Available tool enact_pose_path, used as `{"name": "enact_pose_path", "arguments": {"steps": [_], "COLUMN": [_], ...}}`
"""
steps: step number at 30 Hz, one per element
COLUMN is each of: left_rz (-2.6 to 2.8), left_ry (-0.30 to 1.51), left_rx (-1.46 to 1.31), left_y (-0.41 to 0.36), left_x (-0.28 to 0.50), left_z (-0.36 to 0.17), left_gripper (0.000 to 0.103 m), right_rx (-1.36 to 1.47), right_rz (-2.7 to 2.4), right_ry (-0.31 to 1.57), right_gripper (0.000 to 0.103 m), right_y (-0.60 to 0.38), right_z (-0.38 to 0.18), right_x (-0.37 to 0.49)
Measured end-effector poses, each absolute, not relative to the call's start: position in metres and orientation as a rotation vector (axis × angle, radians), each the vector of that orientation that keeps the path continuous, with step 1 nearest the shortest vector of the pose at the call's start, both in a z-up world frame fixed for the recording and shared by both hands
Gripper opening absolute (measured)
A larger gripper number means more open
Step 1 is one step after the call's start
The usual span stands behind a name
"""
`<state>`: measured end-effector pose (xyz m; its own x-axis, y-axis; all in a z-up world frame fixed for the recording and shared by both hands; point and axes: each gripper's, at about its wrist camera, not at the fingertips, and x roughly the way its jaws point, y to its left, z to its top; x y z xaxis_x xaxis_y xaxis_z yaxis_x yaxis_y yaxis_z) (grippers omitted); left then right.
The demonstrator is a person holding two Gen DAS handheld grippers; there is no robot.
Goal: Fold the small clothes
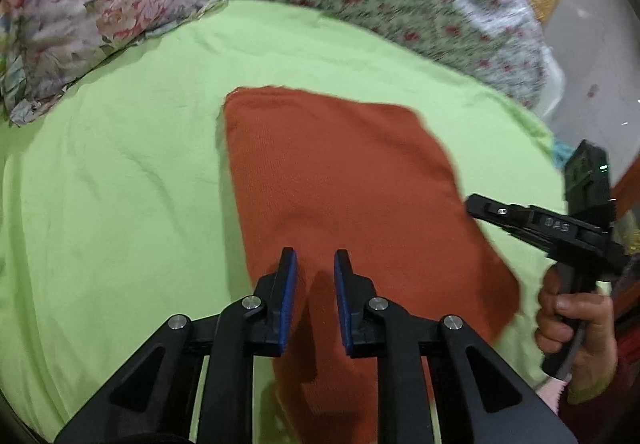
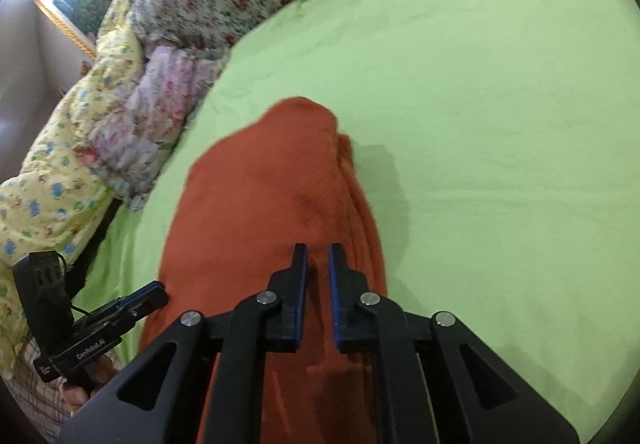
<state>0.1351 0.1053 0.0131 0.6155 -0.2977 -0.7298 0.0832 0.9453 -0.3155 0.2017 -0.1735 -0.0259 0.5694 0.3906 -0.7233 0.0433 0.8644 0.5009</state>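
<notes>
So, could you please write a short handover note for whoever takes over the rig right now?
Left gripper: jaws slightly apart, holding nothing, above the near end of the orange garment.
Right gripper: jaws narrowly apart, holding nothing, over the same garment near its right edge.
Garment: lies on the green sheet, roughly rectangular.
Done: stacked edges along its right side suggest it is already folded over.
Left: probably one more fold across, or smoothing it flat.

My left gripper [image 1: 315, 264]: black linkage arms, silver pivot screws, blue pads. Right gripper [image 2: 318, 260] same build; its side reads "DAS", green LED on the box, grey cable under grip. Sleeve [image 1: 592, 388] red w/ yellow-green cuff.
</notes>
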Motion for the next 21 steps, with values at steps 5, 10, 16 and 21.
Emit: {"name": "enact_pose_path", "arguments": {"steps": [5,10,16,21], "left_rz": [-0.32,-0.304,-0.268,-0.253], "left_ry": [0.842,0.901,0.954,0.948], "left_rx": [-0.33,-0.286,-0.261,-0.239], "left_y": [0.101,0.091,0.087,0.082], "left_x": [0.082,0.065,0.071,0.065], "left_z": [0.018,-0.003,-0.027,-0.024], "left_gripper": [0.018,0.017,0.015,0.015], "right_rx": [0.463,0.396,0.367,0.367], "right_rz": [0.308,0.292,0.246,0.236], "right_ry": [0.91,0.959,0.983,0.966], "right_gripper": [0.013,0.013,0.012,0.01], "right_y": [-0.162,-0.156,-0.162,-0.165], "right_z": [0.001,-0.011,-0.033,-0.038], "right_x": [0.155,0.12,0.108,0.103]}}
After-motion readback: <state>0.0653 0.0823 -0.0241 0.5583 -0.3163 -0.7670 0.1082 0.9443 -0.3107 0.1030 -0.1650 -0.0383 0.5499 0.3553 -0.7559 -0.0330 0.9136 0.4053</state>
